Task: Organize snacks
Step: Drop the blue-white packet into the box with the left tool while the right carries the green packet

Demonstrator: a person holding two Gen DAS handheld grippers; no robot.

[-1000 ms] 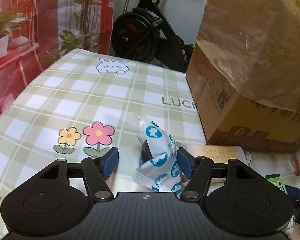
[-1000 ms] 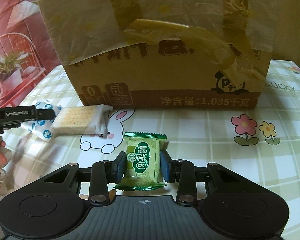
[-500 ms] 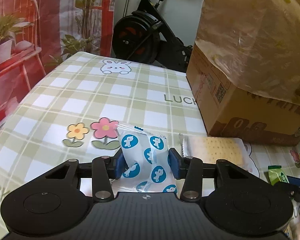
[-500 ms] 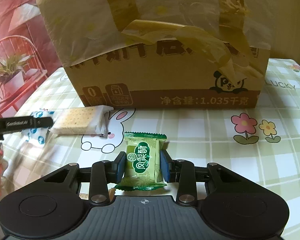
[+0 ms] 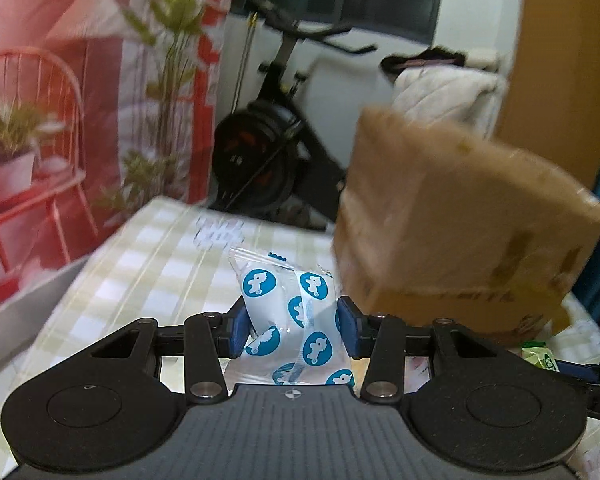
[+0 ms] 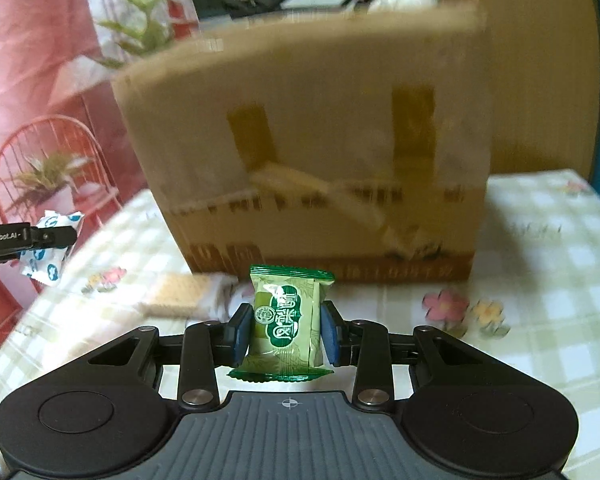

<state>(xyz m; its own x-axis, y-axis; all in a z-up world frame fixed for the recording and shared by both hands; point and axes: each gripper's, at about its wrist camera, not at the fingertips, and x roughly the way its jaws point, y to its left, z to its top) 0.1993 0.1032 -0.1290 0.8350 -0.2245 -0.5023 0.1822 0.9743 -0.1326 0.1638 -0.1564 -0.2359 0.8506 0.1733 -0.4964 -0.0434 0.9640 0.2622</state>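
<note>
1. Two snacks are in hand at once: the left gripper (image 5: 290, 326) is clamped on a white packet with blue animal dots (image 5: 296, 320), and the right gripper (image 6: 286, 334) is clamped at a narrow width on a green packet (image 6: 286, 316).
2. Step in hand, as I judge it: carry both packets up to the cardboard box (image 6: 308, 152) and drop them in. The top opening is not visible in either view, so clearance cannot be told.
3. Doing it well: keep both grips firm until each packet is over the opening; wrappers are slick and crinkly, so they could slip. Raise above the box rim before moving in, or a packet catches the wall.
4. Send the hands in one at a time, or at separate spots, to avoid a collision over the box.
5. White packet: pinched between the blue pads (image 5: 238, 330) across its middle, upper end sticking out at 12 o'clock beyond the fingertips. Seen from the right wrist it sits at 9 o'clock (image 6: 50, 248), off the tablecloth.
6. Green packet: upright between the pads, crimped ends at 12 and 6 o'clock, box straight ahead at 12 o'clock.
7. In the left wrist view the box is at 2 o'clock.
8. Cracker packet (image 6: 180, 296) lies on the checked tablecloth (image 6: 540, 320) at 10 o'clock of the right gripper, just beside the box base; not yet picked.
</note>
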